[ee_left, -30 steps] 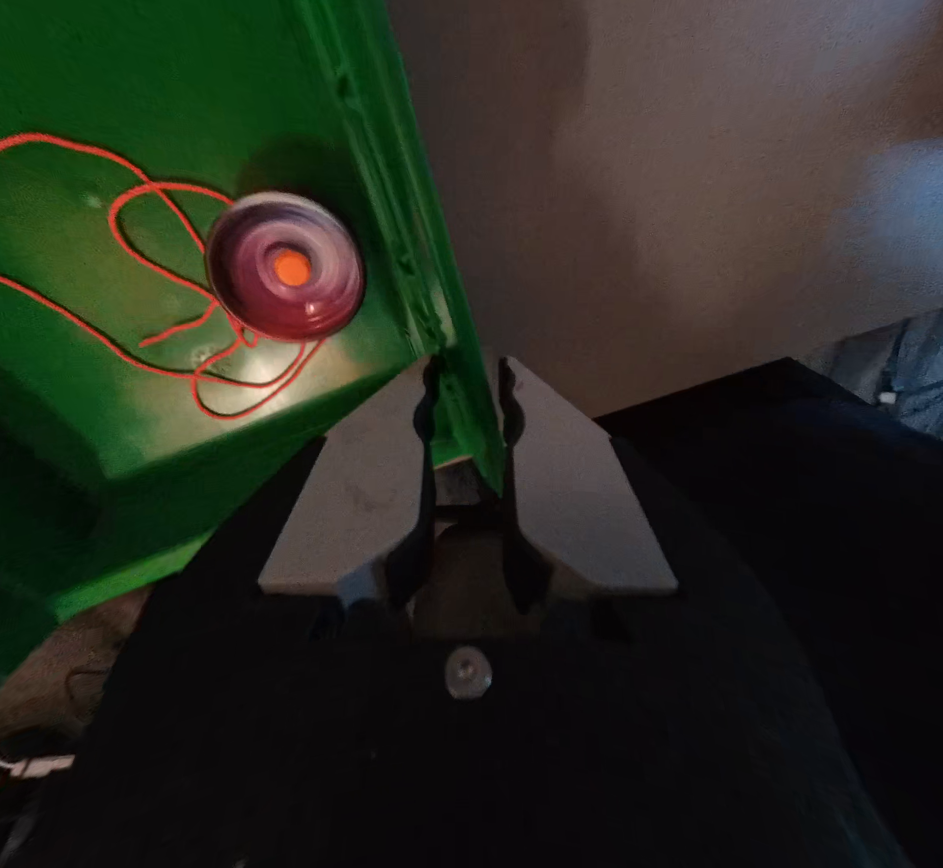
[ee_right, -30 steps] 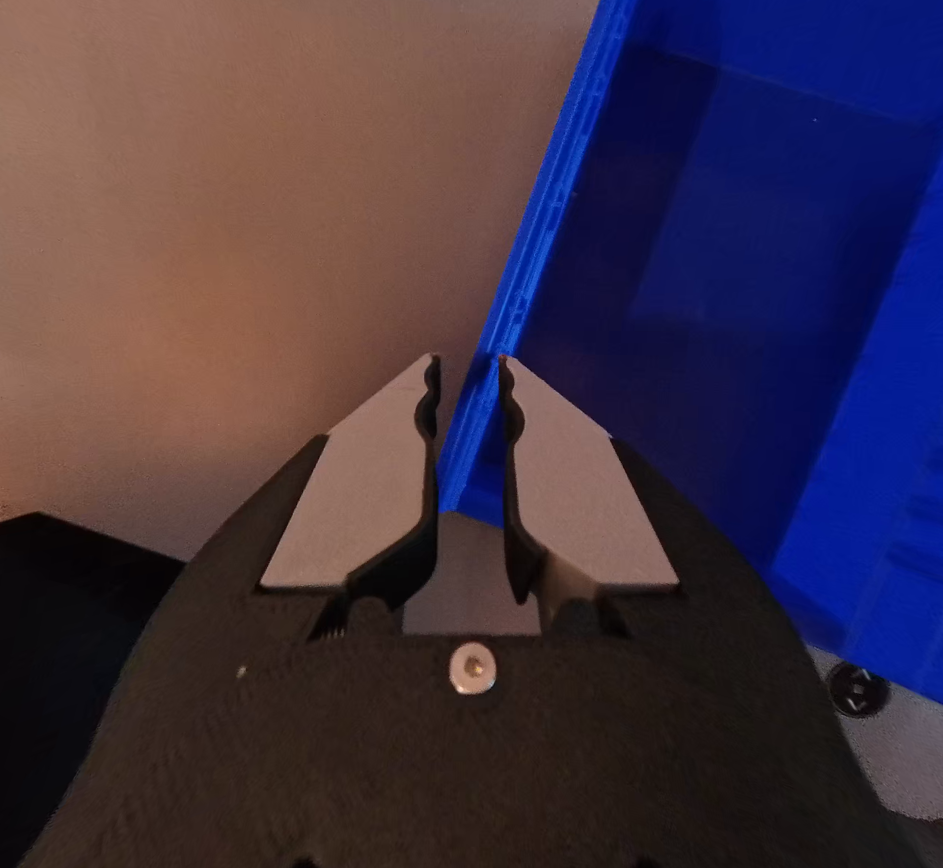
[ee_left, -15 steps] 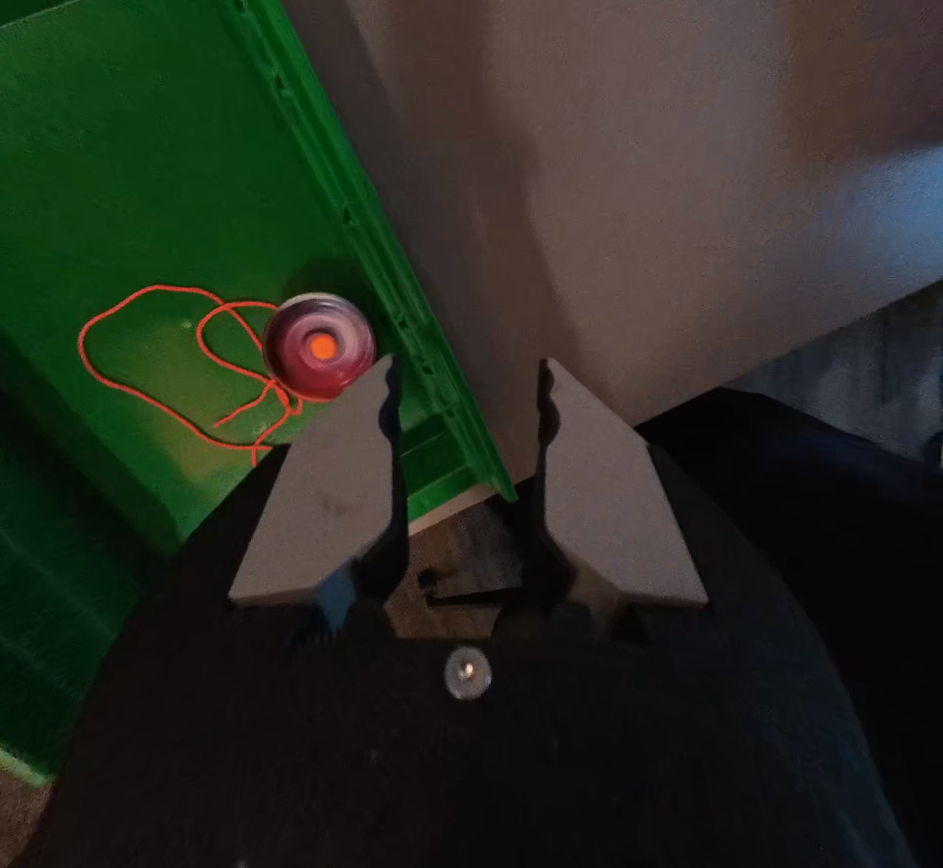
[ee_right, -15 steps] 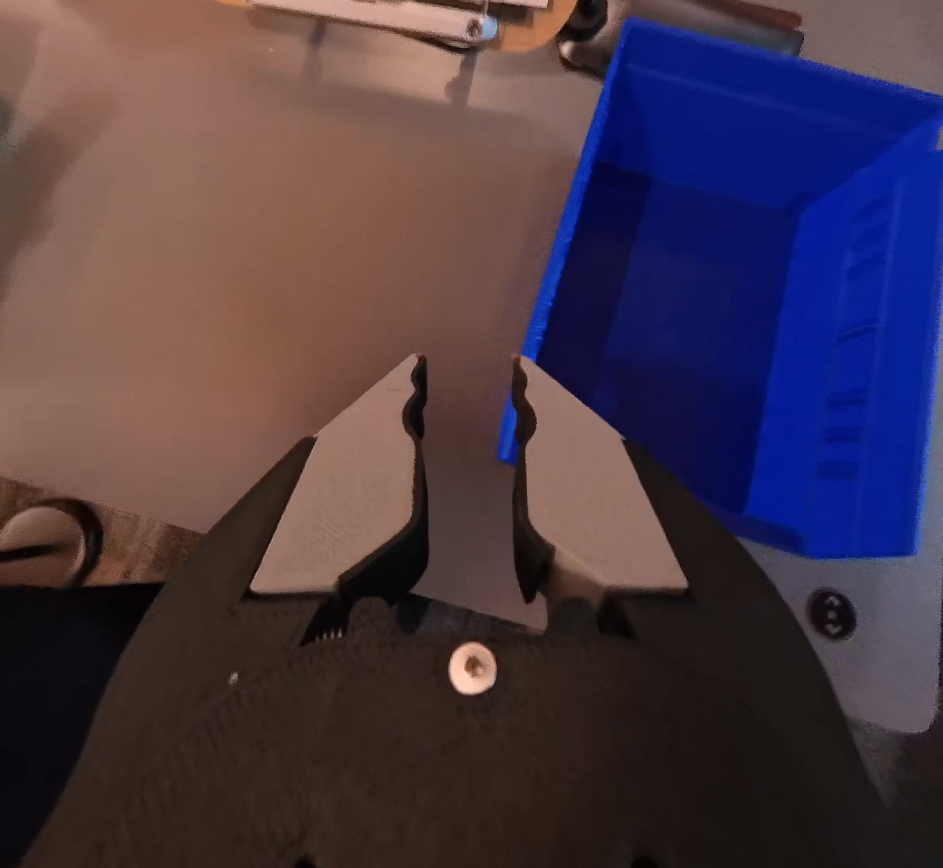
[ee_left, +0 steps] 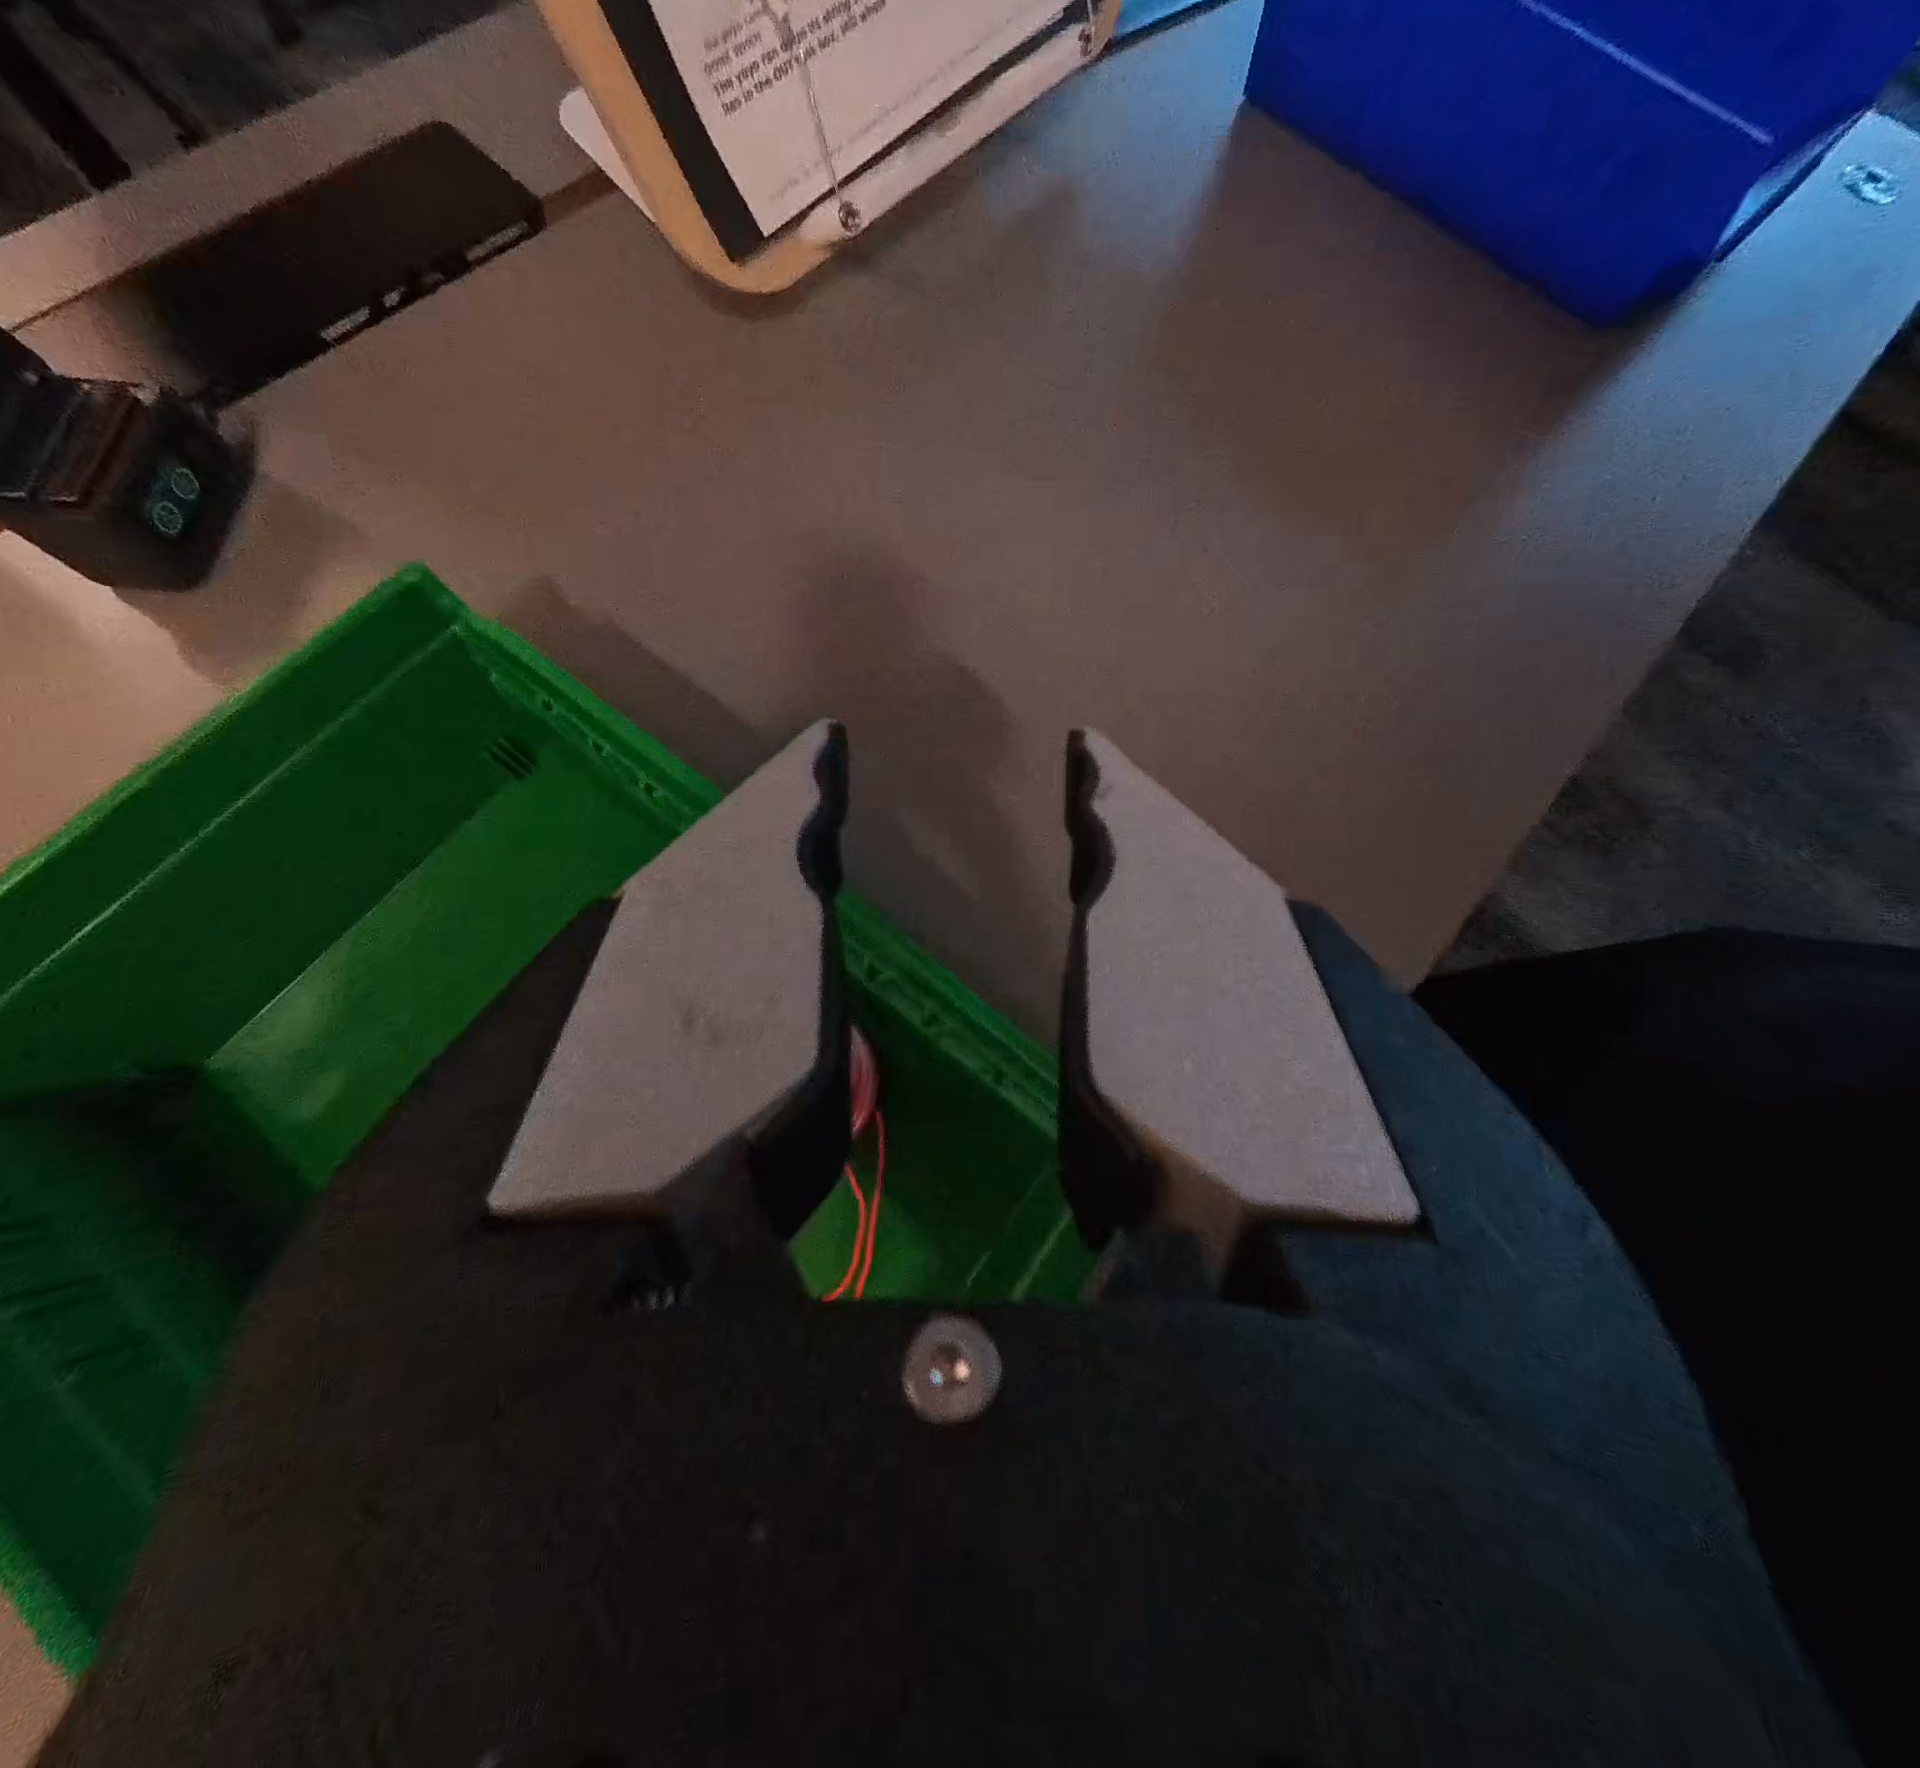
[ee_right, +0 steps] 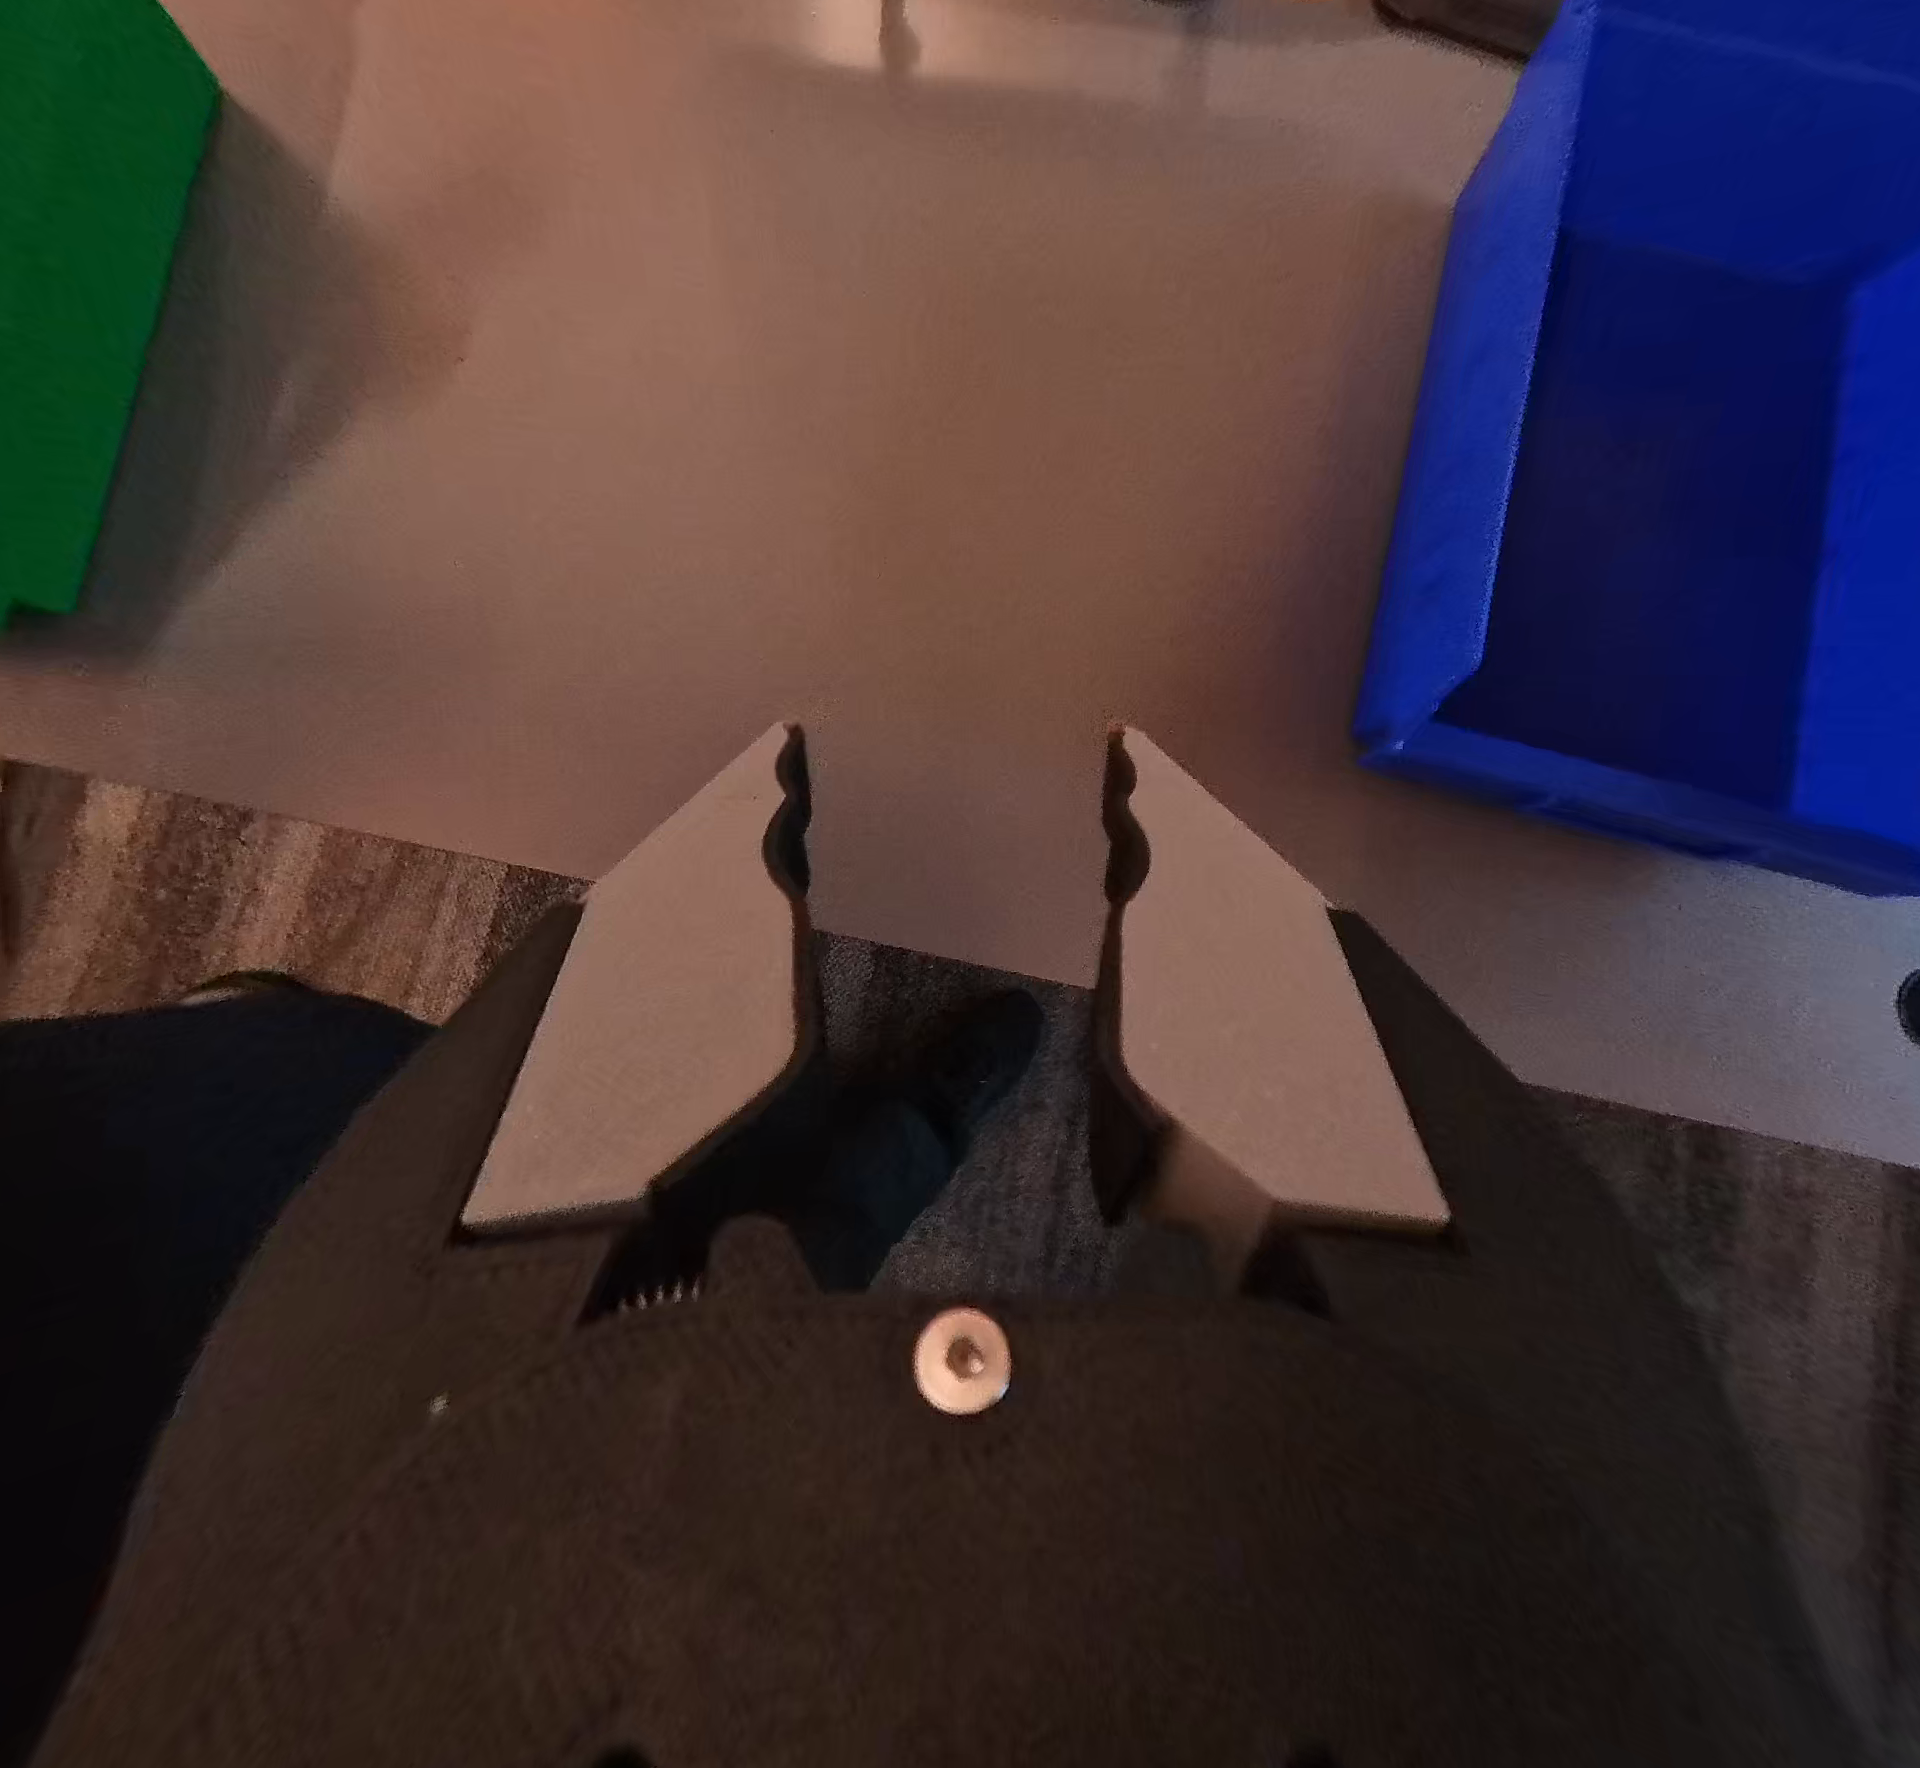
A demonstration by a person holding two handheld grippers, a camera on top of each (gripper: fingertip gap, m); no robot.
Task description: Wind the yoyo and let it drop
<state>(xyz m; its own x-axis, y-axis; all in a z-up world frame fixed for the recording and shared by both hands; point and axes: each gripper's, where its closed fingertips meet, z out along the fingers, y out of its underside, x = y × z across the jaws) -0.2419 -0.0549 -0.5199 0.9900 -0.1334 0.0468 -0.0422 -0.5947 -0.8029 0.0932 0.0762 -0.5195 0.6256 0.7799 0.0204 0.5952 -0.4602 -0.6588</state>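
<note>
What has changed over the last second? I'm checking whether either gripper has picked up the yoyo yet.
Both grippers pulled up and back from the bins, and their jaws spread wider. The left gripper no longer straddles the green plastic bin's rim; only a bit of orange string shows between its fingers, and the yoyo is hidden. The right gripper left the blue plastic bin. Neither took hold of anything; both stay empty.

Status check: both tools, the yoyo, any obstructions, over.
Left tool open, bare. Right tool open, bare. Yoyo hidden; orange string in green bin. Nothing blocking.
</note>
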